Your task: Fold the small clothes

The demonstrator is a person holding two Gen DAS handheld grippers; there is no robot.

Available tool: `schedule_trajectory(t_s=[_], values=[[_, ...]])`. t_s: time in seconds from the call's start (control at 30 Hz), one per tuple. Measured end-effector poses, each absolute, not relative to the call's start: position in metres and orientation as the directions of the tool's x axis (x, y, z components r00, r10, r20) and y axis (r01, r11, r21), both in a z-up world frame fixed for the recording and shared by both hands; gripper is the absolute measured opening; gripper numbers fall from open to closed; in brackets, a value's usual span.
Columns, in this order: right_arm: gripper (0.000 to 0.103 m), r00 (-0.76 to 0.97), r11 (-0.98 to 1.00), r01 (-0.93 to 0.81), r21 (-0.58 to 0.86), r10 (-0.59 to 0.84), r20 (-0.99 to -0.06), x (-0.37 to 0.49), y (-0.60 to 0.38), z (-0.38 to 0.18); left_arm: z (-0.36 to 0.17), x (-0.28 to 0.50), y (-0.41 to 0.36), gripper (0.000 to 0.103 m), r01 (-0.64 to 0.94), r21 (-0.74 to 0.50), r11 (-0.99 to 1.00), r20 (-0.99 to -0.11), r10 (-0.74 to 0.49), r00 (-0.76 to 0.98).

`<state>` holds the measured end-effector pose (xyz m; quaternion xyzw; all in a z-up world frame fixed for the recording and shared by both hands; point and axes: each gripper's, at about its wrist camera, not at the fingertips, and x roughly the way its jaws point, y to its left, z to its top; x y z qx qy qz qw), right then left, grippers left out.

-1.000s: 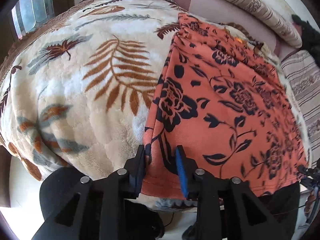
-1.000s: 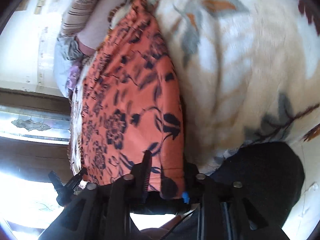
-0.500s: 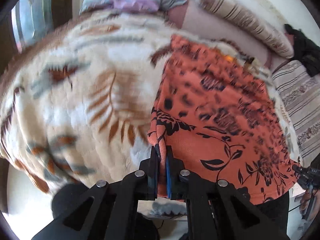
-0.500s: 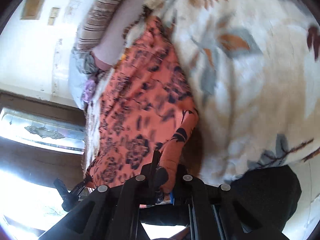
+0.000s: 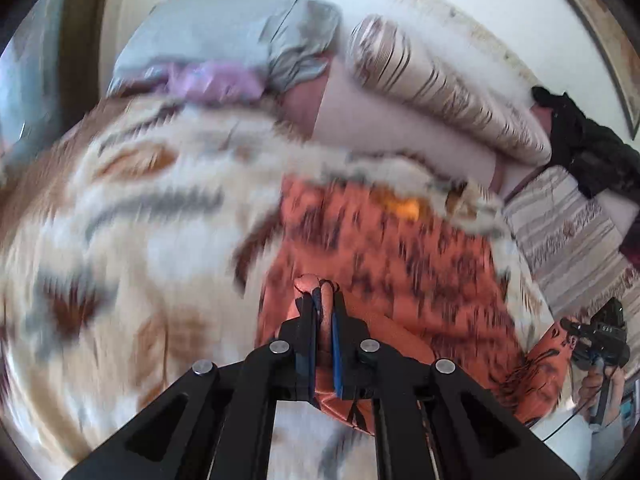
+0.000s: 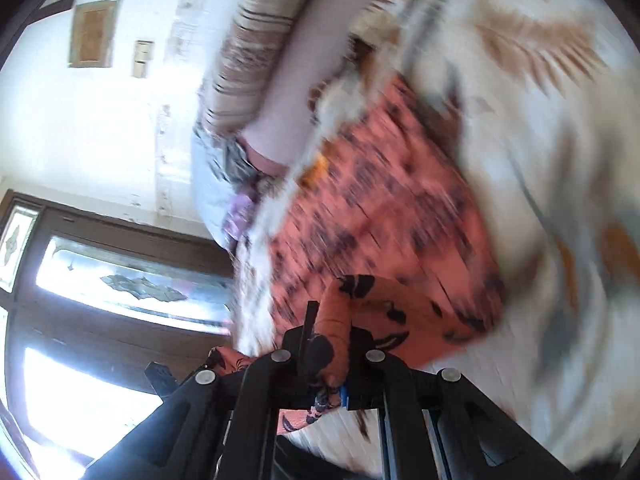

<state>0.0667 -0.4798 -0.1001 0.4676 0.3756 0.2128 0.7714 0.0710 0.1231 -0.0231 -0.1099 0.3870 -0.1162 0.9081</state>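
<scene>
Left wrist view, heavily motion-blurred: the left gripper [image 5: 323,300] rises from 6 o'clock to the centre of the frame, its two black fingers nearly together and pinching a bunched corner of an orange cloth with a dark floral print [image 5: 400,264]. A fold of that cloth pokes up between the fingertips. The rest of the cloth spreads from the centre toward 4 o'clock, lying on a cream fleece blanket with brown and grey leaf shapes [image 5: 132,240] that fills the frame from 7 to 11 o'clock. At 12 o'clock sits a grey pillow [image 5: 228,36] with a purple cloth [image 5: 216,82] against it. A striped bolster [image 5: 436,92] runs from 1 toward 2 o'clock, and a black garment [image 5: 588,140] lies at 3 o'clock. The right gripper [image 5: 596,340] shows at 4 o'clock beside a raised corner of the cloth. Right wrist view, also blurred: the right gripper [image 6: 328,340] comes up from 6 o'clock, its jaws closed on a thick roll of the same orange cloth [image 6: 384,216], which stretches from the centre toward 1 o'clock over the blanket [image 6: 540,120]. The bolster [image 6: 252,48] is at 12 o'clock and a window [image 6: 120,280] at 8 o'clock.
</scene>
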Motion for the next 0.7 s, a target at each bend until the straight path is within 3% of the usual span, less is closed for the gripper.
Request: schedule_trajectory(t_s=[0.1, 0.2, 0.23, 0.27, 0.3, 0.33, 0.37, 0.4, 0.47, 0.6, 0.7], values=[[0.007, 0.695, 0.477, -0.049, 0.877, 0.647, -0.314, 0.132, -0.490, -0.058, -0.003, 0.141, 0.111, 0.006, 0.134, -0.268, 0.954, -0.631, -0.279, 0.724], [0.011, 0.724, 0.474, -0.005, 0.880, 0.609, -0.324, 0.205, -0.497, -0.056, -0.026, 0.211, 0.104, 0.010, 0.075, -0.218, 0.973, -0.657, -0.203, 0.726], [0.022, 0.717, 0.495, 0.031, 0.868, 0.594, -0.364, 0.228, -0.496, -0.068, -0.046, 0.234, 0.101, 0.035, 0.053, -0.195, 0.979, -0.680, -0.174, 0.712], [0.051, 0.698, 0.520, 0.089, 0.849, 0.575, -0.426, 0.250, -0.494, -0.089, -0.072, 0.258, 0.095, 0.054, 0.033, -0.163, 0.986, -0.726, -0.142, 0.673], [0.072, 0.677, 0.533, 0.180, 0.827, 0.542, -0.497, 0.266, -0.489, -0.111, -0.099, 0.276, 0.094, 0.078, 0.012, -0.146, 0.989, -0.773, -0.122, 0.623], [0.088, 0.640, 0.549, 0.275, 0.789, 0.508, -0.576, 0.272, -0.487, -0.136, -0.124, 0.289, 0.098, 0.078, -0.001, -0.147, 0.989, -0.820, -0.121, 0.559], [0.086, 0.604, 0.570, 0.318, 0.758, 0.494, -0.625, 0.275, -0.484, -0.151, -0.140, 0.297, 0.102, 0.078, -0.020, -0.147, 0.989, -0.856, -0.118, 0.503], [0.085, 0.617, 0.581, 0.295, 0.759, 0.490, -0.615, 0.267, -0.482, -0.156, -0.146, 0.297, 0.109, 0.078, -0.041, -0.175, 0.984, -0.867, -0.134, 0.479], [0.087, 0.662, 0.624, 0.231, 0.746, 0.461, -0.591, 0.244, -0.480, -0.141, -0.129, 0.276, 0.127, 0.078, -0.055, -0.263, 0.963, -0.799, -0.185, 0.572], [0.087, 0.678, 0.766, 0.168, 0.620, 0.367, -0.637, 0.201, -0.479, -0.115, -0.100, 0.216, 0.149, 0.081, -0.005, -0.280, 0.960, -0.704, -0.202, 0.681], [0.086, 0.570, 0.838, 0.144, 0.527, 0.365, -0.736, 0.199, -0.460, -0.137, -0.135, 0.199, 0.134, 0.086, 0.037, -0.302, 0.953, -0.756, -0.262, 0.600]])
